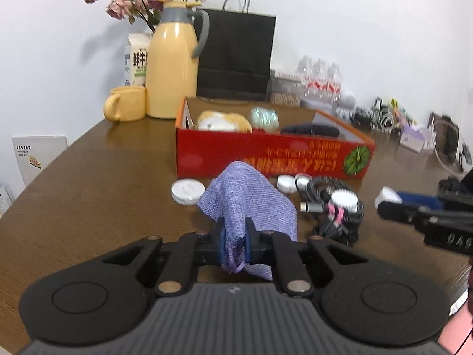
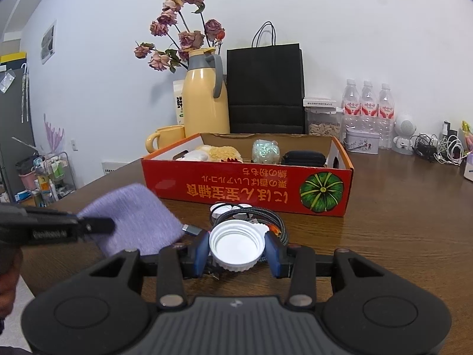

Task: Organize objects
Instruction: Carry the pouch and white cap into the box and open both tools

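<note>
A purple knitted cloth (image 1: 248,201) is clamped in the left gripper (image 1: 233,238) and a white jar lid (image 2: 236,244) in the right gripper (image 2: 236,250), both held just in front of the red pumpkin-print box (image 2: 245,186). A plush toy (image 2: 212,153) and a black pouch (image 2: 304,157) are already boxed; a coiled cable (image 1: 334,207) and more lids (image 1: 187,190) are left on the brown wooden table (image 2: 399,222), set against a white wall.
</note>
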The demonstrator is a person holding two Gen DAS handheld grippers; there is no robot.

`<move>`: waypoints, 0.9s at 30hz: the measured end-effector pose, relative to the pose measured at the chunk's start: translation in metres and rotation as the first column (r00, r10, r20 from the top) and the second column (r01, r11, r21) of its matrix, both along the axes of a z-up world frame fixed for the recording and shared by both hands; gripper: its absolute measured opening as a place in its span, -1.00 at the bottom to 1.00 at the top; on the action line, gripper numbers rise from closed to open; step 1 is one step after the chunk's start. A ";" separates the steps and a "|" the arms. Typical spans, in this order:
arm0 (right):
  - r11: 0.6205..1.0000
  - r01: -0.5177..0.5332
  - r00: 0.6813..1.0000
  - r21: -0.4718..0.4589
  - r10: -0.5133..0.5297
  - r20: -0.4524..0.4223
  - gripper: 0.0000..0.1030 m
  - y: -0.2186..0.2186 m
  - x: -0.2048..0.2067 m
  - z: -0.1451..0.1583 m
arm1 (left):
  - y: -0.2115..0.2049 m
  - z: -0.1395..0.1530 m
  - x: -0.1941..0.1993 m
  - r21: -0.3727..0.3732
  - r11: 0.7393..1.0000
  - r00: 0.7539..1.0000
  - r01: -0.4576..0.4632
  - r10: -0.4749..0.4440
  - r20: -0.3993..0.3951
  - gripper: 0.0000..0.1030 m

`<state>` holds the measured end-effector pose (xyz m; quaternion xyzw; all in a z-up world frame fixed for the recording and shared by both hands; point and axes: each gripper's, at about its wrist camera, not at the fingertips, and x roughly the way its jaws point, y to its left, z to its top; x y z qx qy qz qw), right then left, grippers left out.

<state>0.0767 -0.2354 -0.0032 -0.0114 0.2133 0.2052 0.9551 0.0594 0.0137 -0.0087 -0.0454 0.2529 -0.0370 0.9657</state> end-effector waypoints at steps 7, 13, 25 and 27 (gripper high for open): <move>1.000 -0.011 0.999 -0.006 0.012 0.034 -0.24 0.008 0.006 0.010 | 0.003 0.026 0.002 -0.031 0.999 0.997 0.021 -0.018 0.070 -0.78; 1.000 -0.024 0.997 -0.008 0.025 0.078 -0.24 0.017 0.020 0.023 | 0.002 0.052 0.021 -0.059 0.998 0.991 0.017 -0.009 0.134 -0.78; 1.000 -0.007 0.990 -0.020 0.010 0.140 -0.24 0.039 0.090 0.049 | -0.011 0.078 0.093 -0.101 0.995 0.986 -0.002 0.019 0.165 -0.78; 1.000 0.000 0.990 -0.021 0.003 0.142 -0.24 0.043 0.105 0.052 | -0.013 0.079 0.105 -0.110 0.994 0.985 -0.009 0.027 0.171 -0.78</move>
